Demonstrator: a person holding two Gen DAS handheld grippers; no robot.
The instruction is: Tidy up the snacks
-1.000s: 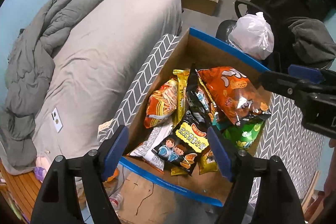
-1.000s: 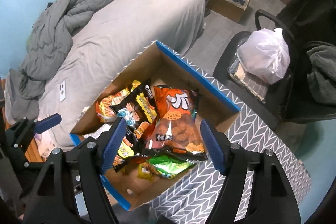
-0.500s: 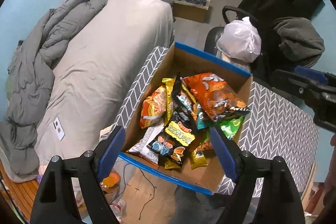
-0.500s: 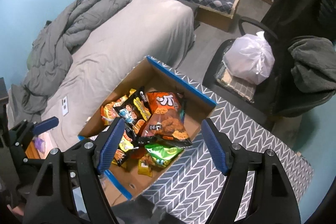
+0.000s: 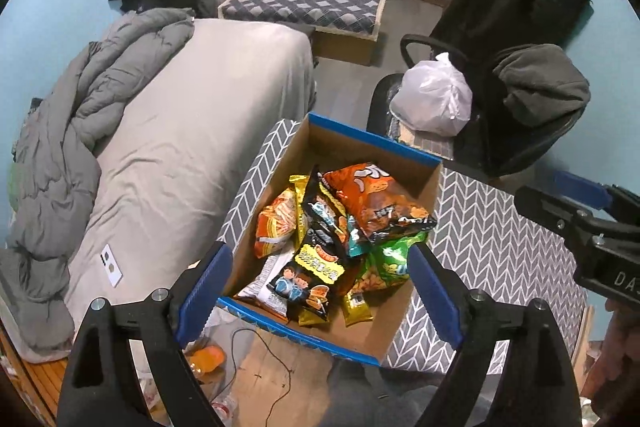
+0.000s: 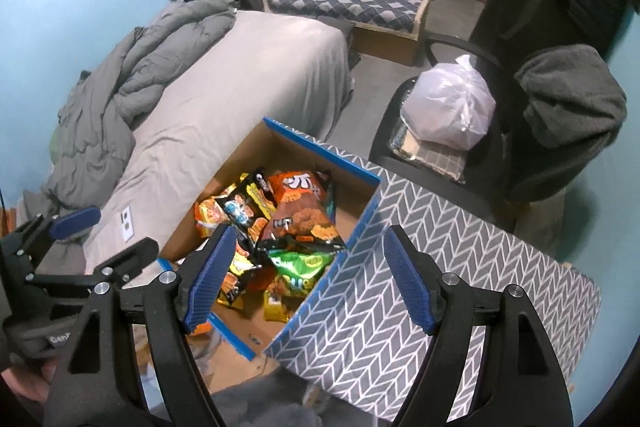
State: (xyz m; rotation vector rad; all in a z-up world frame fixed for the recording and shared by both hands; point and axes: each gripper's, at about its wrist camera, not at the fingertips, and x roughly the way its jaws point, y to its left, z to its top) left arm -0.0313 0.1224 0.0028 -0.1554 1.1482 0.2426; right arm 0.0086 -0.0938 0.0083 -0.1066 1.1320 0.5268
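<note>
A cardboard box with blue rim (image 5: 374, 137) (image 6: 320, 143) sits on a grey chevron-patterned table (image 5: 500, 227) (image 6: 440, 267) and holds several snack bags. A big orange bag (image 5: 372, 193) (image 6: 300, 199) lies on top, with a green bag (image 5: 390, 259) (image 6: 298, 263), a black and yellow bag (image 5: 316, 269) and an orange noodle pack (image 5: 276, 223) around it. My left gripper (image 5: 318, 291) is open and empty, well above the box's near end. My right gripper (image 6: 308, 275) is open and empty, above the box's right wall.
A bed with grey sheet (image 5: 180, 147) and rumpled duvet (image 5: 80, 115) lies left of the table. An office chair (image 5: 520, 115) with a white plastic bag (image 5: 432, 99) stands behind. Cardboard and a cable (image 5: 276, 371) lie on the floor below.
Both grippers have risen and pulled back from the box, so it looks smaller and more of the room shows. Both stay open and empty. The snacks have not moved.
</note>
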